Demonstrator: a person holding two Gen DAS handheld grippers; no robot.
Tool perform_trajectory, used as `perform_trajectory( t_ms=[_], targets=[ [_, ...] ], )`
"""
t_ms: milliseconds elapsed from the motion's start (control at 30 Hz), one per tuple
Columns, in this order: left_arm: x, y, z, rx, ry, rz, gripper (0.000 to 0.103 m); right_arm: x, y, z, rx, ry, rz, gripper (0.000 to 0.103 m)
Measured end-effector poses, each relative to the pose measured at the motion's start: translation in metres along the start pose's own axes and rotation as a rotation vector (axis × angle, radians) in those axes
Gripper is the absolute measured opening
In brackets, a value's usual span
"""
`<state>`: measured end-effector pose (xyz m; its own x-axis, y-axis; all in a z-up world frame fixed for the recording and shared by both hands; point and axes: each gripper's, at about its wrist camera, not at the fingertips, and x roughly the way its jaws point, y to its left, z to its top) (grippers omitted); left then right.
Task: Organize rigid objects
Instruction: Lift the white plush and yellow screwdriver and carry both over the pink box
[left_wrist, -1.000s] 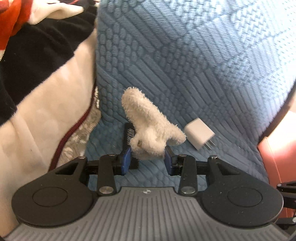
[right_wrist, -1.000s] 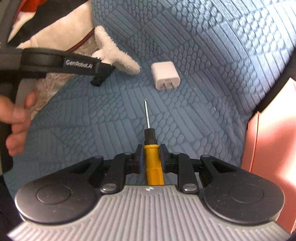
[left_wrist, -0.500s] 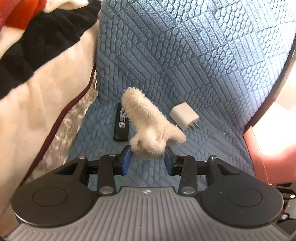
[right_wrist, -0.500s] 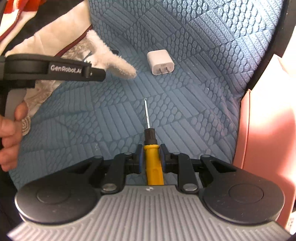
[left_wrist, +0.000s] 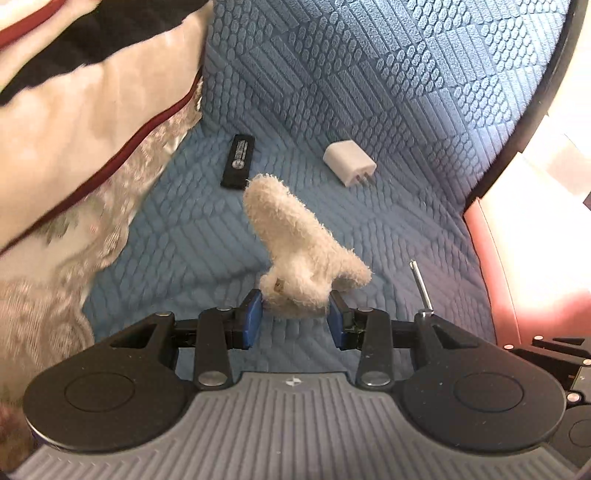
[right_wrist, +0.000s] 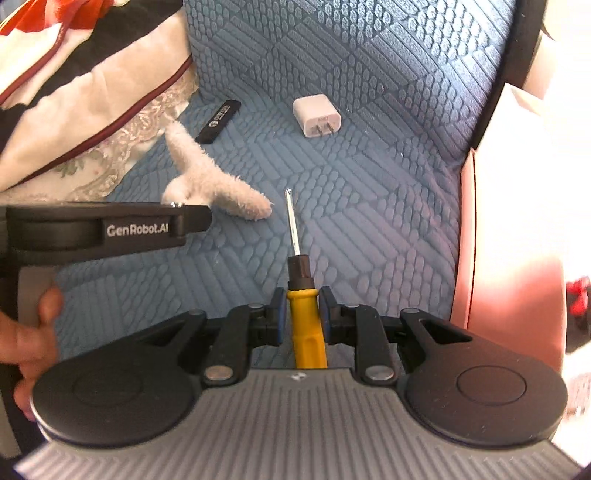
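Observation:
My left gripper (left_wrist: 295, 314) is shut on a fluffy white plush piece (left_wrist: 295, 243) and holds it above the blue sofa seat (left_wrist: 207, 236). The plush also shows in the right wrist view (right_wrist: 210, 184). My right gripper (right_wrist: 301, 306) is shut on a yellow-handled screwdriver (right_wrist: 304, 325), shaft pointing forward; its tip shows in the left wrist view (left_wrist: 419, 282). A white charger plug (right_wrist: 317, 115) and a black flat stick (right_wrist: 218, 121) lie on the seat ahead, also in the left wrist view: the plug (left_wrist: 349, 164), the stick (left_wrist: 239, 160).
A cream, black and red blanket with lace trim (left_wrist: 85, 155) is heaped at the left. A pink box (right_wrist: 491, 236) stands at the right edge of the seat. The blue backrest (right_wrist: 351, 48) rises behind.
Both grippers have pulled back from the backrest with their loads. The black stick, hidden behind the plush a second ago, now lies in full view.

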<state>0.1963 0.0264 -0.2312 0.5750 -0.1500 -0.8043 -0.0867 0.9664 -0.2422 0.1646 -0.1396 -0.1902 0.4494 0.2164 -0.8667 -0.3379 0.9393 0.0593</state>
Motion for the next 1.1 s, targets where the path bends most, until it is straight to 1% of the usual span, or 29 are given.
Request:
perform_trajectory(
  t_ms=[100, 267, 333, 467, 533, 600, 700, 733, 767, 833, 900, 1000, 1033, 1100],
  targets=[
    [-0.011, 0.004, -0.011, -0.016, 0.010, -0.009, 0.043, -0.006, 0.002, -0.012, 0.014, 0.001, -0.005, 0.022],
    [-0.028, 0.006, -0.035, -0.014, 0.018, 0.007, 0.043, -0.019, 0.004, -0.033, 0.042, 0.002, -0.007, 0.022],
    [-0.036, 0.006, -0.043, -0.030, 0.021, -0.014, 0.043, -0.024, 0.003, -0.041, 0.060, 0.003, -0.004, 0.022],
    [-0.048, 0.002, -0.062, -0.047, 0.034, -0.027, 0.043, -0.034, 0.002, -0.055, 0.090, 0.005, -0.002, 0.022],
    [-0.050, -0.001, -0.070, -0.050, 0.041, -0.030, 0.044, -0.036, 0.002, -0.060, 0.096, 0.006, -0.003, 0.022],
    [-0.048, -0.002, -0.076, -0.085, 0.057, -0.018, 0.044, -0.036, 0.003, -0.062, 0.097, 0.010, -0.009, 0.022],
    [-0.045, -0.001, -0.081, -0.113, 0.083, -0.034, 0.045, -0.030, 0.004, -0.063, 0.095, 0.025, -0.020, 0.022],
    [-0.045, -0.002, -0.081, -0.104, 0.081, -0.036, 0.049, -0.028, 0.004, -0.064, 0.097, 0.031, -0.015, 0.022],
    [-0.046, -0.004, -0.081, -0.090, 0.082, -0.034, 0.059, -0.026, 0.005, -0.065, 0.099, 0.038, -0.011, 0.023],
    [-0.047, -0.005, -0.079, -0.075, 0.078, -0.019, 0.071, -0.024, 0.005, -0.068, 0.100, 0.044, -0.018, 0.023],
    [-0.051, -0.004, -0.078, -0.080, 0.065, -0.026, 0.071, -0.024, 0.004, -0.069, 0.107, 0.034, -0.011, 0.023],
    [-0.052, -0.003, -0.076, -0.091, 0.071, -0.047, 0.072, -0.025, 0.000, -0.070, 0.134, 0.030, 0.009, 0.030],
    [-0.052, -0.001, -0.075, -0.106, 0.079, -0.069, 0.072, -0.025, -0.002, -0.071, 0.144, 0.032, 0.013, 0.034],
    [-0.051, 0.003, -0.073, -0.148, 0.094, -0.120, 0.072, -0.026, -0.003, -0.072, 0.151, 0.031, 0.033, 0.036]
  ],
)
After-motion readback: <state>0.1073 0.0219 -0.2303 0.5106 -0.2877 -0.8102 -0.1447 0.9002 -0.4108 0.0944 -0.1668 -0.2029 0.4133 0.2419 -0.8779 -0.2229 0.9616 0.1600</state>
